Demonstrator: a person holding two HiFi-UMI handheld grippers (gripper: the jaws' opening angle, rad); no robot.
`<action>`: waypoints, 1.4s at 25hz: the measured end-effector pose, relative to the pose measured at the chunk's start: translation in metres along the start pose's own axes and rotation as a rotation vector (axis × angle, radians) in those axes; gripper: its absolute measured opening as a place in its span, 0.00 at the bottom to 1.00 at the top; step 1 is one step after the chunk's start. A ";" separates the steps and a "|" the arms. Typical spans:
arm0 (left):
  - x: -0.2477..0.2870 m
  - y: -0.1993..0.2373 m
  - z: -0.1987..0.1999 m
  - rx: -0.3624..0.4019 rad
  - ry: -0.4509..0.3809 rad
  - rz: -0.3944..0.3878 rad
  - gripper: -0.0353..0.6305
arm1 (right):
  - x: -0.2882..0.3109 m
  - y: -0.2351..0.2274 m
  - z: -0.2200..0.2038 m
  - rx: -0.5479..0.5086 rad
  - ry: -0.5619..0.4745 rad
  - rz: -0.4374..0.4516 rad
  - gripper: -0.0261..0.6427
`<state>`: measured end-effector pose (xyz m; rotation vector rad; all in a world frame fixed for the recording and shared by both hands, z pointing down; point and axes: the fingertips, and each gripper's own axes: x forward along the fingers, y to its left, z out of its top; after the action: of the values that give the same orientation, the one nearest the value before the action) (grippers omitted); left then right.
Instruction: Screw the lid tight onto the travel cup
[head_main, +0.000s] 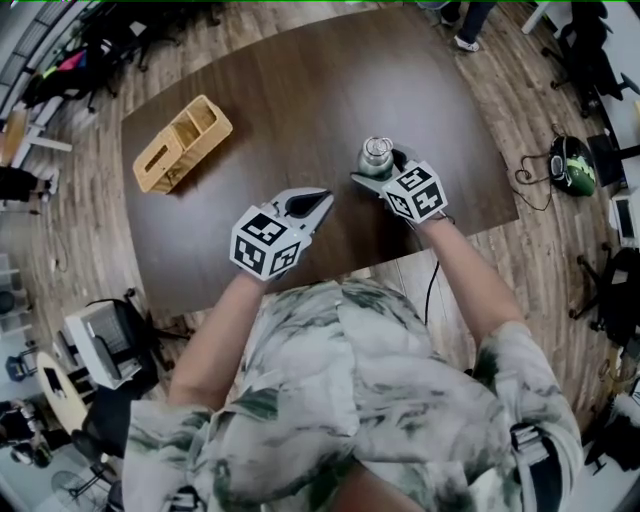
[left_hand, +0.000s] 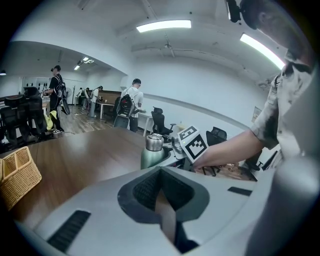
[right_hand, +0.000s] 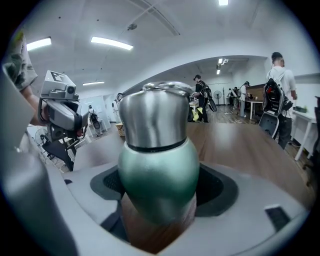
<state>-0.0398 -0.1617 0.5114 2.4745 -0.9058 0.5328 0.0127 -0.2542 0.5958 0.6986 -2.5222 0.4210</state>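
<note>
The travel cup (head_main: 376, 157) stands upright on the dark wooden table (head_main: 300, 90), a green body with a steel lid (right_hand: 155, 117) on top. My right gripper (head_main: 384, 169) reaches in from the near side, its jaws closed on the green body (right_hand: 157, 170) below the lid. My left gripper (head_main: 320, 200) hovers over the table a short way left of the cup, jaws shut with nothing between them. In the left gripper view the cup (left_hand: 152, 152) stands ahead and slightly left of the joined jaws, with the right gripper's marker cube (left_hand: 192, 142) beside it.
A wicker basket (head_main: 182, 143) with compartments sits at the table's far left. A black cable (head_main: 430, 290) hangs off the near edge by my right arm. Office chairs and several people (left_hand: 131, 102) stand beyond the table.
</note>
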 end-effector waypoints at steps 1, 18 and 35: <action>-0.001 0.000 -0.001 -0.001 0.002 0.000 0.09 | 0.001 0.000 0.000 0.000 0.001 0.002 0.64; 0.000 0.010 -0.007 -0.047 0.000 0.008 0.09 | 0.001 0.009 0.002 -0.016 -0.004 0.032 0.64; -0.002 0.006 -0.012 -0.073 0.007 0.010 0.09 | -0.010 0.011 0.000 -0.024 -0.002 0.041 0.64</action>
<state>-0.0475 -0.1582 0.5219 2.4025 -0.9197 0.5022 0.0138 -0.2413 0.5885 0.6396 -2.5434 0.4033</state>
